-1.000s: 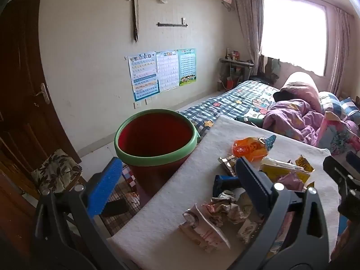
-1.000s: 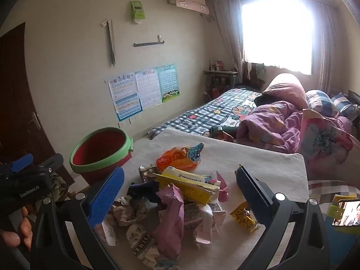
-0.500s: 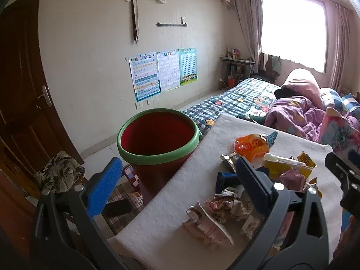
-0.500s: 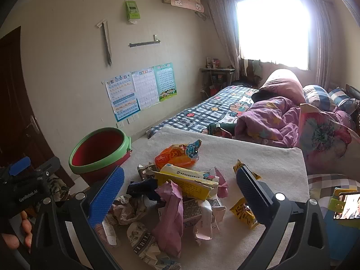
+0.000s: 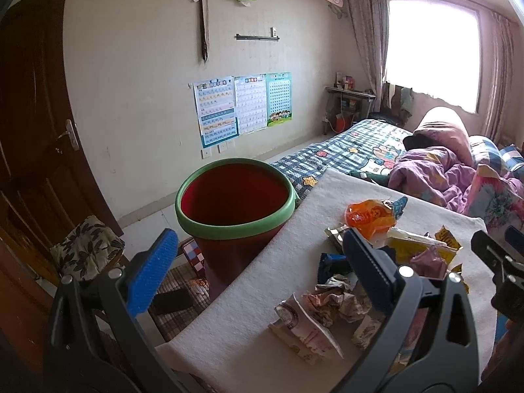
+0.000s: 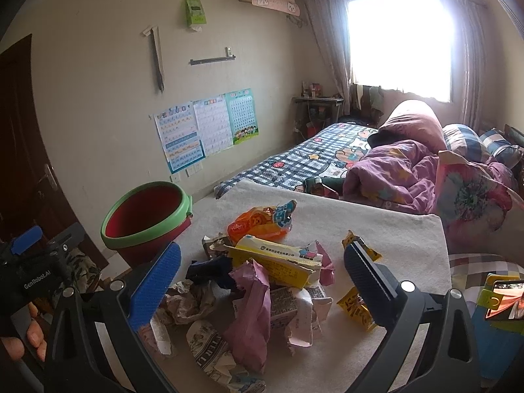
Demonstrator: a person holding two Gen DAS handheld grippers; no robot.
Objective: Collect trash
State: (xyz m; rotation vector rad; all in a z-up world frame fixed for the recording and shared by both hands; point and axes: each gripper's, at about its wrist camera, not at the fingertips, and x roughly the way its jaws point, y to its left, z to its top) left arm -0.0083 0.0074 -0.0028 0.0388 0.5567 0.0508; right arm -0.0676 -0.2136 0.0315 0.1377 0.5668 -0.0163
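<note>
Both grippers, left [image 5: 262, 271] and right [image 6: 262, 278], were held wide apart and empty. The trash pile [image 6: 258, 281] was spread on the white cloth [image 6: 393, 229], beside the red bucket [image 5: 234, 206].

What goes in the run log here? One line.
left gripper: open, empty | right gripper: open over wrappers | bucket: no trash visible

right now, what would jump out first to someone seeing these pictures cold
The heap of crumpled wrappers on the white padded table, topped by an orange snack bag at its far side. Next, the red bucket with a green rim standing off the table's left edge. Both grippers, left gripper and right gripper, are open and hold nothing.
</note>
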